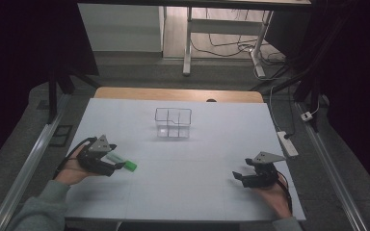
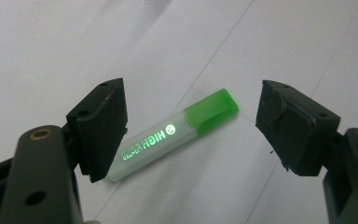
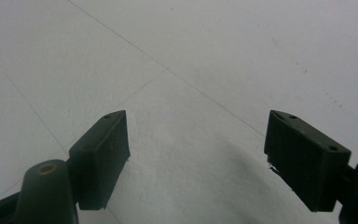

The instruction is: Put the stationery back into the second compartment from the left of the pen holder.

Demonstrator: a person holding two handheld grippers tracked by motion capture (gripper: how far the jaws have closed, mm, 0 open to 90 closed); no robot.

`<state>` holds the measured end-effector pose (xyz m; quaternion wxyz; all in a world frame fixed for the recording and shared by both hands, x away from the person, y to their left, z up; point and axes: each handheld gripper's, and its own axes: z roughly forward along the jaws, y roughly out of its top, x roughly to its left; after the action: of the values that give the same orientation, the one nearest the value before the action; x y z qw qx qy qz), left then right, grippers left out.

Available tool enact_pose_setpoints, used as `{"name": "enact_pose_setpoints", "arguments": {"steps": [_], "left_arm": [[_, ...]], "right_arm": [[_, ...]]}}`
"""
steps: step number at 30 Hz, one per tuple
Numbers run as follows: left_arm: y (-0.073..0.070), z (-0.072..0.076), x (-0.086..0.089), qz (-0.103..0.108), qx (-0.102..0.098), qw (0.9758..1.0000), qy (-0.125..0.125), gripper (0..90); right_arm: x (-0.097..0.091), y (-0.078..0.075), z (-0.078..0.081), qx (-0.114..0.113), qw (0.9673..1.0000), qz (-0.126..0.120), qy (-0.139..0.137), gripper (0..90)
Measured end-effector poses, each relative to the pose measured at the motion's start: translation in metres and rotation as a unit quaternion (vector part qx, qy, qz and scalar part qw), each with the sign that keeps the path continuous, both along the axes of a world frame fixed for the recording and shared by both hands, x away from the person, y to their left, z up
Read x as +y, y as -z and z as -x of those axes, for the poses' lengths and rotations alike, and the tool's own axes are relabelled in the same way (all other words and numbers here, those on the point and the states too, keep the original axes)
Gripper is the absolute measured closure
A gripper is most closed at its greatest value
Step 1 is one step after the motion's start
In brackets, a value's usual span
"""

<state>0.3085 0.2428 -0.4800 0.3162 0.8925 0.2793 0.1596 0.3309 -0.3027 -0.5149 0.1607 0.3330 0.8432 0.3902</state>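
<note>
A highlighter pen (image 1: 123, 162) with a pale body and a green cap lies flat on the white table sheet at the left. In the left gripper view the highlighter (image 2: 177, 135) lies between the two black jaws, cap pointing away to the right. My left gripper (image 1: 116, 162) (image 2: 191, 128) is open around it, its jaws apart from the pen. At the right of the table my right gripper (image 1: 238, 174) (image 3: 196, 154) is open over bare sheet, nothing between its jaws.
A clear plastic organiser box (image 1: 173, 122) with compartments stands on the sheet at the far middle. The table sheet (image 1: 183, 192) has a wooden edge behind it. A power strip (image 1: 287, 143) and cables lie off the right side.
</note>
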Motion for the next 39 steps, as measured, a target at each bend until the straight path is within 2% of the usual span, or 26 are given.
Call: {"name": "enact_pose_setpoints", "arguments": {"steps": [3, 8, 15, 16, 24, 26, 29, 35, 39], "left_arm": [[-0.001, -0.002, -0.001, -0.005, -0.003, 0.9999, 0.013, 26.0], [-0.005, -0.006, -0.004, -0.025, -0.004, 0.9989, 0.039, 26.9], [-0.009, -0.014, -0.004, -0.043, -0.006, 0.9974, 0.056, 27.1], [-0.009, -0.017, -0.004, -0.05, -0.003, 0.9967, 0.063, 27.1], [-0.008, -0.026, -0.006, -0.064, 0.006, 0.9942, 0.086, 27.1], [-0.007, -0.029, -0.006, -0.071, 0.011, 0.9928, 0.096, 26.9], [-0.005, -0.033, -0.006, -0.081, 0.018, 0.9915, 0.1, 25.8], [-0.002, -0.036, -0.005, -0.081, 0.028, 0.9905, 0.108, 24.3], [-0.001, -0.036, -0.008, -0.092, 0.031, 0.9885, 0.116, 23.9]], "right_arm": [[0.0, 0.0, 0.0, 0.0, 1.0, 0.0, 0.0, 21.9], [0.001, 0.001, 0.0, 0.0, 1.0, 0.001, -0.001, 21.9], [0.0, 0.002, -0.001, 0.003, 1.0, 0.003, -0.001, 22.0], [0.0, 0.003, -0.002, 0.003, 1.0, 0.001, -0.002, 22.0], [-0.002, 0.001, -0.002, 0.003, 1.0, -0.001, 0.002, 22.1], [-0.001, 0.002, -0.002, 0.004, 1.0, 0.002, 0.001, 22.0], [-0.001, 0.002, -0.002, 0.004, 1.0, 0.003, -0.001, 22.0], [-0.001, 0.003, -0.002, 0.007, 1.0, 0.003, -0.001, 22.0], [0.0, 0.004, -0.003, 0.009, 0.9999, 0.005, -0.002, 22.0]]}}
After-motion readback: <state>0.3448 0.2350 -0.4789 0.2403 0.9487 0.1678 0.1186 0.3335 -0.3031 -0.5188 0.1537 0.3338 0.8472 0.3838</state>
